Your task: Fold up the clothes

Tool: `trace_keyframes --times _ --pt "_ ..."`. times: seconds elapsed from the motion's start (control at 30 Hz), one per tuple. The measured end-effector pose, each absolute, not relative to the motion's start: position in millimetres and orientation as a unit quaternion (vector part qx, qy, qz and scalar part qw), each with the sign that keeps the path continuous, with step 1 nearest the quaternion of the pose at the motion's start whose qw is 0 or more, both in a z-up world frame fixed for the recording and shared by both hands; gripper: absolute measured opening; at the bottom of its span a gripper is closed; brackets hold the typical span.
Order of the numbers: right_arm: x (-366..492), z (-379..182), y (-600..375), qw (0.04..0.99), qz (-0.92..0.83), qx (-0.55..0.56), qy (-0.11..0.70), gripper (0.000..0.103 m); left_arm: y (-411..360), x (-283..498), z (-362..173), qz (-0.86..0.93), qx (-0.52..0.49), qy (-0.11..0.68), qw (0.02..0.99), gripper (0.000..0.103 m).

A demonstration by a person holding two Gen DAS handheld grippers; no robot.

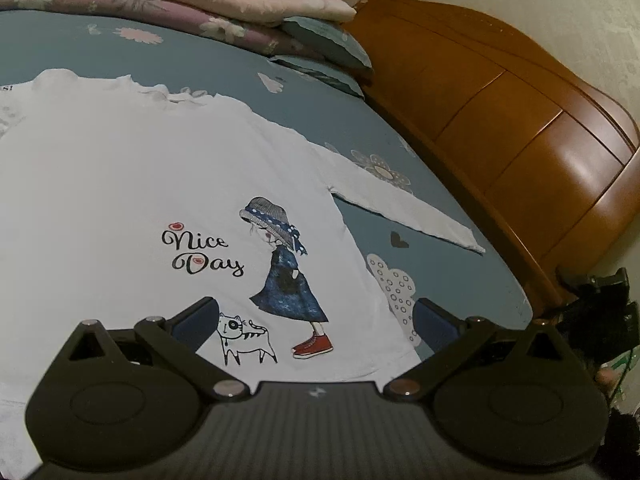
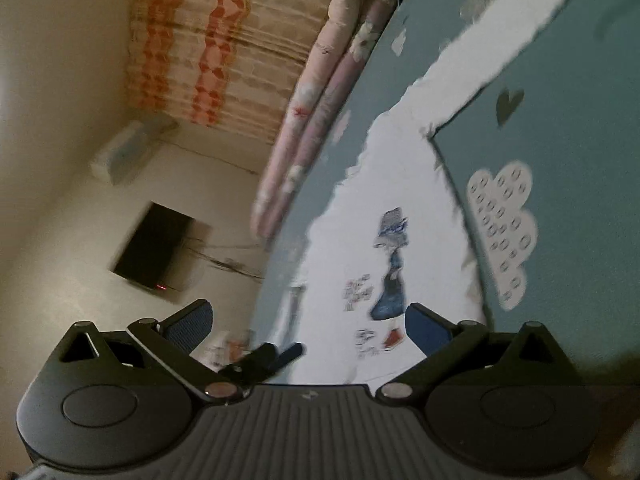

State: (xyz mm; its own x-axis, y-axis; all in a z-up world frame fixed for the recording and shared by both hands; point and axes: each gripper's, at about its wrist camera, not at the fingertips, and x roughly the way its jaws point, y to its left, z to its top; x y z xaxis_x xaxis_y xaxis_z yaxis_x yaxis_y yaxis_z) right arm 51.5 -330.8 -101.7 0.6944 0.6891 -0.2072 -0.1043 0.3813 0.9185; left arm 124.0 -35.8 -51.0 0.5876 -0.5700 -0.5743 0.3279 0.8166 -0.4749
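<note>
The shirt (image 1: pixel 120 184) lies flat on the bed (image 1: pixel 360 132), sleeve (image 1: pixel 400 208) outstretched. Both tools, left (image 1: pixel 316 320) and right (image 2: pixel 308 320), gape wide, empty. Best pinch the sleeve cuff, fold inward smoothly.

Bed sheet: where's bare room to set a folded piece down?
Bare sheet between the white shirt's outstretched sleeve, its side hem and the wooden headboard. Another strip lies between the collar and the stacked quilts. Crowded: the shirt covers the middle; pillows fill the headboard corner.
</note>
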Motion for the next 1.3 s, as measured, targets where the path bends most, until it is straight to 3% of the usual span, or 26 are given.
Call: trace_keyframes --times 0.4,0.57,0.67,0.8,1.17,1.3 --pt "76.2 -129.3 -273.3 0.791 0.186 0.375 0.446 0.102 -29.0 126.3 -57.3 -0.244 -0.165 0.387 0.874 0.102" --pt "62.7 -106.4 -279.3 0.838 0.082 0.291 0.455 0.103 -27.3 127.2 -61.2 -0.248 -0.169 0.388 0.871 0.102" --pt "60.7 -99.4 -283.8 0.834 0.132 0.326 0.425 0.103 -30.3 127.2 -63.0 -0.253 -0.170 0.389 0.869 0.102" --pt "75.7 -100.8 -256.8 0.862 0.126 0.240 0.428 0.103 -28.6 125.4 -62.4 -0.249 -0.170 0.388 0.871 0.102" --pt "74.5 -126.2 -265.4 0.852 0.137 0.283 0.419 0.103 -21.9 124.6 -66.8 -0.239 -0.172 0.390 0.873 0.102" --pt "69.1 -124.1 -258.3 0.866 0.145 0.253 0.407 0.103 -22.4 124.8 -68.3 -0.239 -0.171 0.392 0.872 0.102"
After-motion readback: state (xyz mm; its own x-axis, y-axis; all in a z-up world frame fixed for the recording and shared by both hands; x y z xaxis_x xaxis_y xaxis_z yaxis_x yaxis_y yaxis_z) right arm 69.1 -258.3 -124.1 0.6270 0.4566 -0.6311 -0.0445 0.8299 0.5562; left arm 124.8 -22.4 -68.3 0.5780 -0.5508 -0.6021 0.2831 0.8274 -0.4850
